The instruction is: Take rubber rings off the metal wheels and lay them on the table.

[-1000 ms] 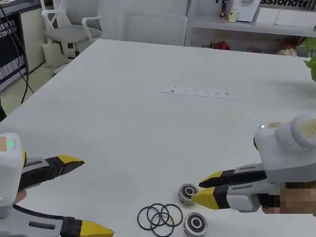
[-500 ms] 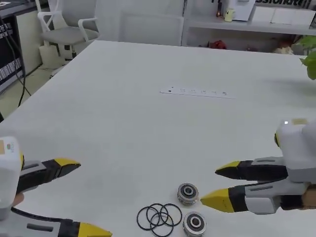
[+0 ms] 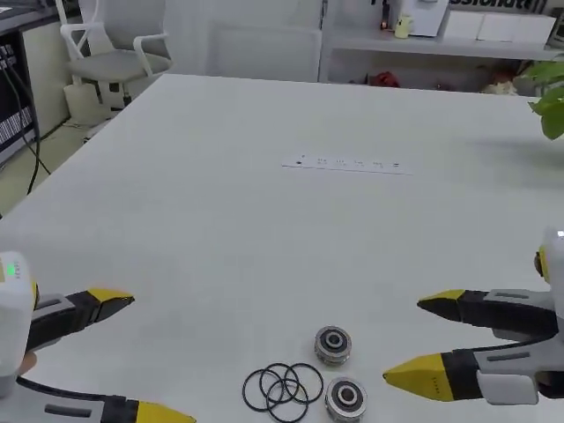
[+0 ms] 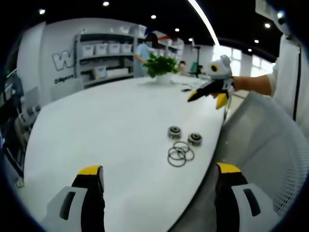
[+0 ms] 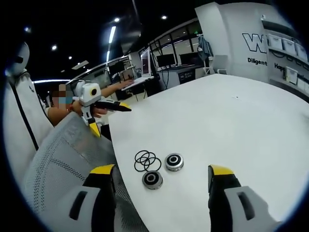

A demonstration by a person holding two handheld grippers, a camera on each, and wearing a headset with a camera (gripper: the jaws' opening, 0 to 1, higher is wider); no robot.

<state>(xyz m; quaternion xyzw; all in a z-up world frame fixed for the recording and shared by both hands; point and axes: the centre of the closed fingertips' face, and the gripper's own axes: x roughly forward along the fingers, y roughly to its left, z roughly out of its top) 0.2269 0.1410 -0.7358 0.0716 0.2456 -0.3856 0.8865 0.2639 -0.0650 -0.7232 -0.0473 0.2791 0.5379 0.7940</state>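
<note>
Thin black rubber rings point(image 3: 284, 386) lie overlapped on the white bench point(image 3: 264, 220), just beside two round metal wheels point(image 3: 333, 344). The left gripper point(image 3: 160, 357) and right gripper point(image 3: 404, 340) flank them, jaws released and empty. Removal appears largely done; whether a wheel retains a ring cannot be told.

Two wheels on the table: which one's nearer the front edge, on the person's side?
The wheel just right of the rubber rings, lowest in the head view. The other wheel sits farther in on the table.
</note>
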